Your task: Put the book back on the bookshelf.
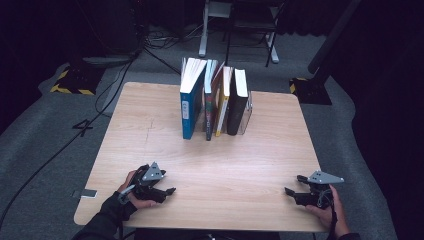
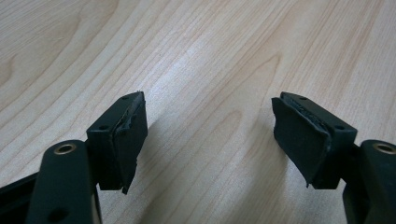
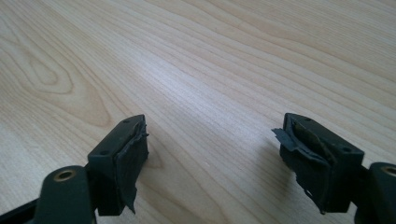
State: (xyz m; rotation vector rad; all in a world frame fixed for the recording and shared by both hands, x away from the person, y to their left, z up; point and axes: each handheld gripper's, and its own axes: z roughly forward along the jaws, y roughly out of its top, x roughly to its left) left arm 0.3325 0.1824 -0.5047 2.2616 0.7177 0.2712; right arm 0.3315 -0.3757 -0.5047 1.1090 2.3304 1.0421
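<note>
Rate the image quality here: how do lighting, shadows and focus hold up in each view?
High view: table evenly lit, dark surroundings, books slightly soft. Left gripper view: left gripper open and sharp, soft shadows beside its pads, mild sheen on the wood. Right gripper view: right gripper open, pads crisp, far wood grain blurring.

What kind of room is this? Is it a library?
Probably not a library; more likely a lab or studio. The wooden table holds just one short row of books, cables trail over grey carpet, and black stands surround it.
</note>
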